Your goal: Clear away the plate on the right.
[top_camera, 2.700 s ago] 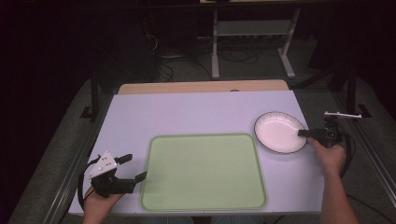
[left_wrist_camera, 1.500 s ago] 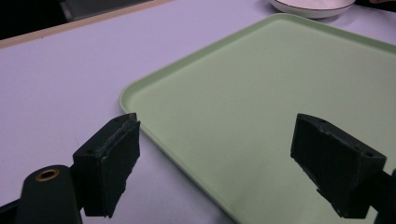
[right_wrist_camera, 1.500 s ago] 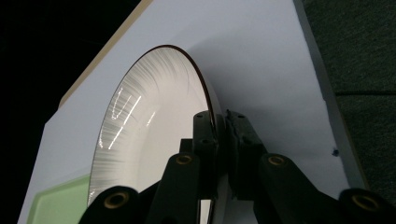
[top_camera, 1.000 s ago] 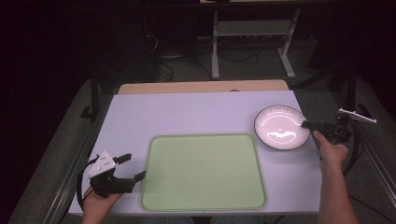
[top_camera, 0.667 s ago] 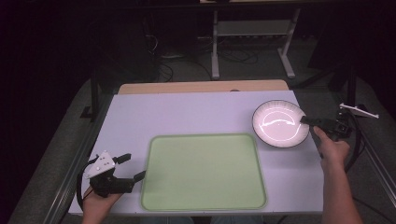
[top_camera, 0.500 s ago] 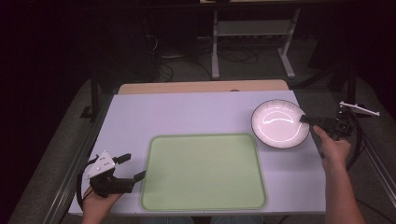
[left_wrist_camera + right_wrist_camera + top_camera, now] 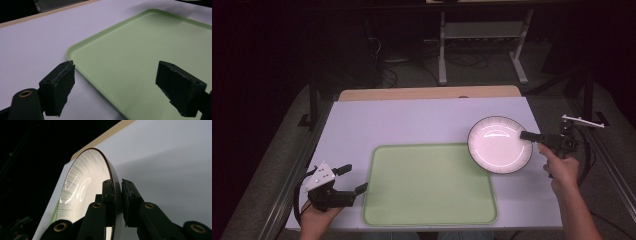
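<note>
Since the earlier frames, right gripper (image 7: 528,135) had carried the plate (image 7: 499,144) leftward and up off the table (image 7: 412,120), from near the right edge toward the tray (image 7: 429,185). Left gripper (image 7: 354,179) hadn't shifted, parked at the tray's left edge.

Right gripper's jaws were clamped nearly together on the plate's rim, one pad inside the rim, one on the underside; the right gripper view showed the plate (image 7: 85,187) edge-on between the pads. Plate was white with a dark rim line, held by its right edge and tilted, so it hung out to the left of the fingers, toward the tray. In the high view it overlapped the tray's upper right corner; couldn't tell if any part was touching the table or tray, probably airborne.

Left gripper's jaws stood wide apart, nothing between them; the left gripper view showed the tray (image 7: 150,62) rim passing under the gap, pads (image 7: 61,82) clear of it.

Key relation: tray lay left and nearer the person from the plate, so the plate's free edge led the way. Right hand (image 7: 562,170) was the nearer one and already holding it; judging by this, the next bit called for more leftward travel, then levelling and lowering onto the tray. Pinch on the rim only, so slipping or tilting was the risk.
</note>
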Demonstrator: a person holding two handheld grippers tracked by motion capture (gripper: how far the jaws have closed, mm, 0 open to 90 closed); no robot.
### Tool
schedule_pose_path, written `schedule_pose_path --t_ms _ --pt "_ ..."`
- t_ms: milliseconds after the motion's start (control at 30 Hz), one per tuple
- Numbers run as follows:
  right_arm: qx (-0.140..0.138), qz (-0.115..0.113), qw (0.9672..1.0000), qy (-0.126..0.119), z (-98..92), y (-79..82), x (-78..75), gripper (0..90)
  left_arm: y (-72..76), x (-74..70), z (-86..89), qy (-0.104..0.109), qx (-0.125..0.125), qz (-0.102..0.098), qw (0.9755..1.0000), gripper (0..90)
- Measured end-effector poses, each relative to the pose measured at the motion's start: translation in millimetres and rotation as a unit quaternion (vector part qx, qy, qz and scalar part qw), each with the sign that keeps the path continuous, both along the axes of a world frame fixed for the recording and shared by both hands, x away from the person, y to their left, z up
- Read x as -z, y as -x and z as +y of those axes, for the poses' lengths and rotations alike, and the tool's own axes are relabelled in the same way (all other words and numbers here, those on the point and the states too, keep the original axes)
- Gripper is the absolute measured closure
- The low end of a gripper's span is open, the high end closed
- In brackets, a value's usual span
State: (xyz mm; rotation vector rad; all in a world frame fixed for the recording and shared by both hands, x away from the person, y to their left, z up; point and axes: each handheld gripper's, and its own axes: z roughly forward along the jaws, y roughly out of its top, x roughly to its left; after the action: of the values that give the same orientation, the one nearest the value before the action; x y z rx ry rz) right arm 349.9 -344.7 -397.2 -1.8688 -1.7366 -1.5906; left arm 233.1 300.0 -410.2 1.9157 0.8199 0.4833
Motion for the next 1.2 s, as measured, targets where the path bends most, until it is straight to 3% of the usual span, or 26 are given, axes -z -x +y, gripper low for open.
schedule_pose_path --t_ms 267,500,767,1200 --pt "-0.027 -0.014 0.9995 -0.013 14.3 12.5 -9.7 81.0 0.0 -0.2 -0.1 -0.001 0.001 0.000 1.0000 15.4" --pt "-0.048 -0.036 0.9982 -0.009 33.2 18.1 -36.1 80.6 0.0 -0.4 -0.3 -0.001 0.001 -0.001 1.0000 15.4" --pt "-0.058 -0.052 0.9969 -0.006 59.8 20.8 -53.0 80.4 0.3 -0.5 0.2 0.001 -0.001 -0.001 1.0000 15.4" --pt "-0.122 -0.075 0.9897 -0.004 116.0 17.3 -71.6 79.9 0.2 -0.5 1.0 0.001 -0.002 -0.001 1.0000 15.4"
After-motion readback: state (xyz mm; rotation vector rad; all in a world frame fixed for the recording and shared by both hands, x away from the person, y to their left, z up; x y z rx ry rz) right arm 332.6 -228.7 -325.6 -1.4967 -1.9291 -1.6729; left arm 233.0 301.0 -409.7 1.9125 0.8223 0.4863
